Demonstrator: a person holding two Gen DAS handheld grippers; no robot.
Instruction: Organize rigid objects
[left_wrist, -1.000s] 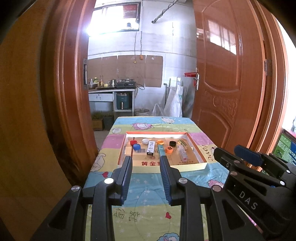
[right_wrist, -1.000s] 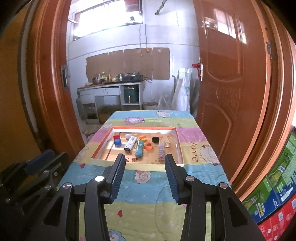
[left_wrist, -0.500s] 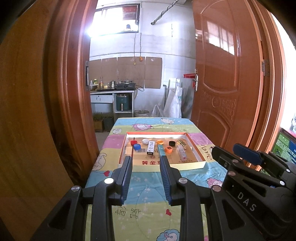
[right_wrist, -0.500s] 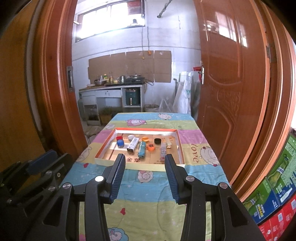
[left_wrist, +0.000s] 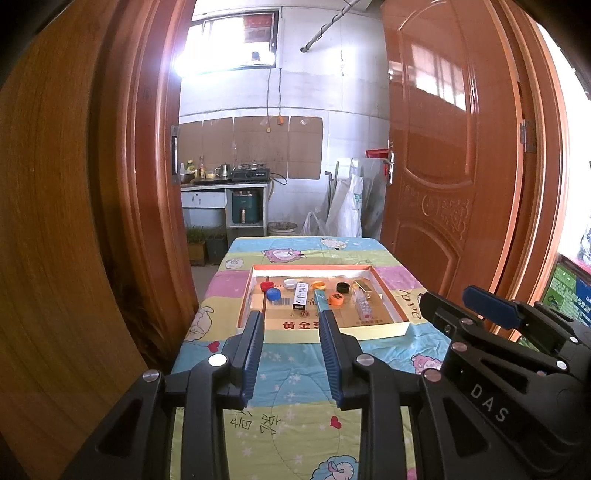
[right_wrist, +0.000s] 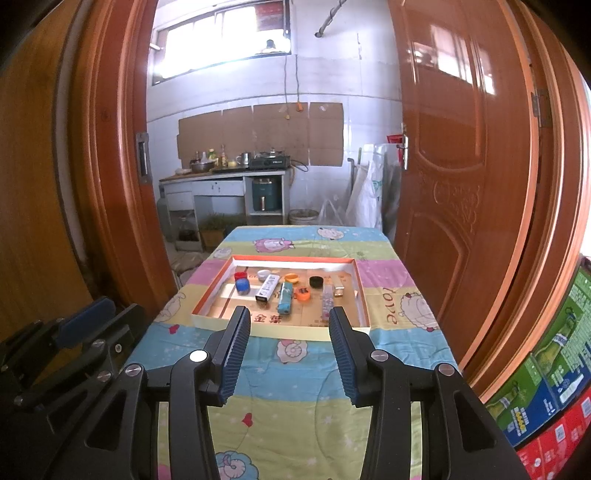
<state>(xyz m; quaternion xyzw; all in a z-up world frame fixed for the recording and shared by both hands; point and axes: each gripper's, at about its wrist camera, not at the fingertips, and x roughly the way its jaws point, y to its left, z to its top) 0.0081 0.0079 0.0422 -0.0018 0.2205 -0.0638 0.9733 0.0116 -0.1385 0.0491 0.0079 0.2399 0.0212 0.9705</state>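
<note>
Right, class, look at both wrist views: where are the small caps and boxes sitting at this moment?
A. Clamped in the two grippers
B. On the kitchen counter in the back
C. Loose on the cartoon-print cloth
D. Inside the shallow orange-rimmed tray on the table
D: the blue cap, white box and orange cap all lie inside the tray, while the left gripper and right gripper hang open and empty short of it.

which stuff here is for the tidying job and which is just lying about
For the job: tray, blue cap, red cap, black cap, white box, teal tube.

Just about: stove, green cartons, white sack.
</note>
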